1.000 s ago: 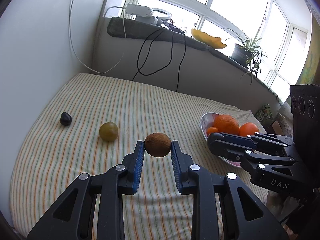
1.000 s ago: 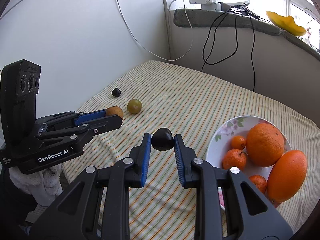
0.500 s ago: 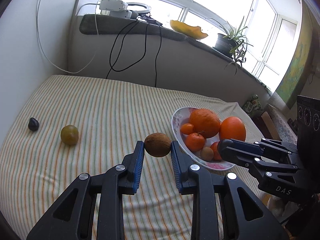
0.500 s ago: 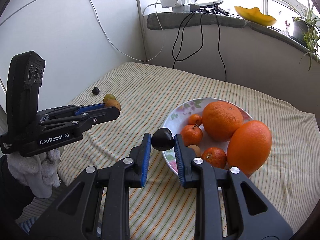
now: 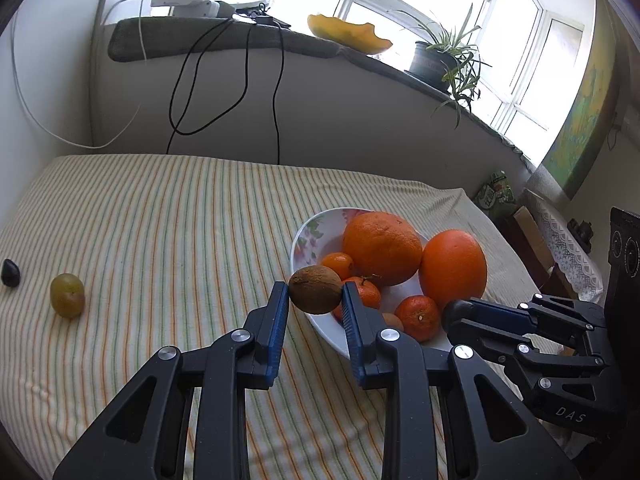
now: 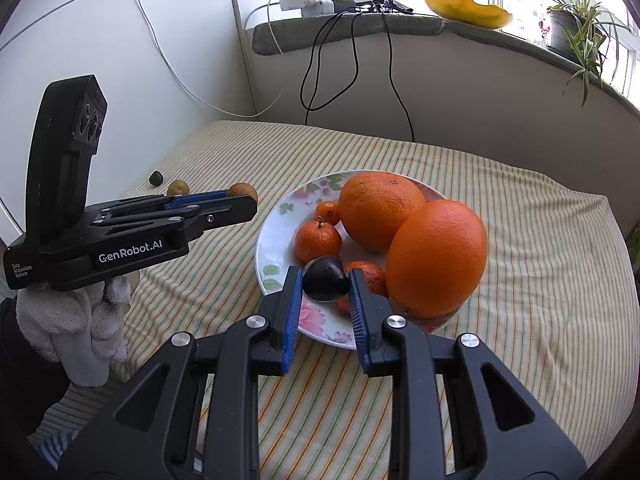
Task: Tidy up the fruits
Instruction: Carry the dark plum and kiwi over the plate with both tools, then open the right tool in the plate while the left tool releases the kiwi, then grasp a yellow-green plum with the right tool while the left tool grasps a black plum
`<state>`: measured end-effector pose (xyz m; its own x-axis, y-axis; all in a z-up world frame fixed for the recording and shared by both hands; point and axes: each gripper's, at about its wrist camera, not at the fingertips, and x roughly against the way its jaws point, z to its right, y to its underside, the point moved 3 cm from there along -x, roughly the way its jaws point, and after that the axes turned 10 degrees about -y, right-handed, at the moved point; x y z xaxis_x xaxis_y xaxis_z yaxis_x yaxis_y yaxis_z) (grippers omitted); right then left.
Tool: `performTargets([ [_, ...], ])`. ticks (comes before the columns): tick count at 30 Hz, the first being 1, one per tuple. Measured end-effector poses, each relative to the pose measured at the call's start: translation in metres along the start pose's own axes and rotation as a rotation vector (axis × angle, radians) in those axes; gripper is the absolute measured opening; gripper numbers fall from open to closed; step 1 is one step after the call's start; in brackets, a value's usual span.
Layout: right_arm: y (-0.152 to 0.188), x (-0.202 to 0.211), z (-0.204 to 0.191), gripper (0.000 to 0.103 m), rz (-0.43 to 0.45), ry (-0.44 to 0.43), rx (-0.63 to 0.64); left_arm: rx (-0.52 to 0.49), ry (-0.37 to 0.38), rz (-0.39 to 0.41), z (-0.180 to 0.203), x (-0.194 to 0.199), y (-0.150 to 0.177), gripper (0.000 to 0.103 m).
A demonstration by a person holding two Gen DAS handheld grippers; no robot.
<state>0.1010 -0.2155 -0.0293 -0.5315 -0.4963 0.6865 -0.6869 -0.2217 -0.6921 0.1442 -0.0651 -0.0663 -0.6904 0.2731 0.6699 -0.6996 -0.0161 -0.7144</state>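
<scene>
My left gripper [image 5: 315, 294] is shut on a brown kiwi-like fruit [image 5: 315, 289] and holds it over the near left rim of the white flowered bowl [image 5: 310, 236]. My right gripper [image 6: 325, 285] is shut on a dark plum [image 6: 325, 278] above the bowl's front part [image 6: 269, 256]. The bowl holds two big oranges [image 6: 436, 258] and several small mandarins [image 6: 318, 240]. A green plum [image 5: 67, 295] and a small dark fruit [image 5: 10, 273] lie on the striped cloth at the left. The left gripper also shows in the right wrist view [image 6: 244, 196].
The striped cloth [image 5: 180, 220] covers the table up to a wall and a grey sill with hanging cables [image 5: 276, 92]. A plant pot [image 5: 434, 64] and a melon piece [image 5: 348, 34] stand on the sill. A gloved hand [image 6: 76, 332] holds the left gripper.
Both grippers have moved right toward the bowl with their fruits. The kiwi now hangs over the bowl's rim and the dark plum over its front part.
</scene>
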Motion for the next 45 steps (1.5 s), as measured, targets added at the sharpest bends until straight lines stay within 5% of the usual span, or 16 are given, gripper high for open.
performTargets([
  [27, -0.013, -0.019, 0.005, 0.026, -0.006, 0.062, 0.054, -0.038, 0.005, -0.031, 0.017, -0.017, -0.002, 0.026],
  [30, -0.013, -0.018, 0.004, 0.039, -0.001, 0.07, 0.057, -0.039, 0.005, -0.031, 0.017, -0.016, -0.003, 0.026],
  [35, -0.014, -0.015, 0.003, 0.044, 0.008, 0.071, 0.061, -0.047, 0.005, -0.032, 0.019, -0.015, -0.003, 0.026],
  [45, -0.014, -0.008, -0.002, 0.068, 0.027, 0.078, 0.082, -0.053, -0.001, -0.01, 0.021, -0.009, -0.006, 0.05],
])
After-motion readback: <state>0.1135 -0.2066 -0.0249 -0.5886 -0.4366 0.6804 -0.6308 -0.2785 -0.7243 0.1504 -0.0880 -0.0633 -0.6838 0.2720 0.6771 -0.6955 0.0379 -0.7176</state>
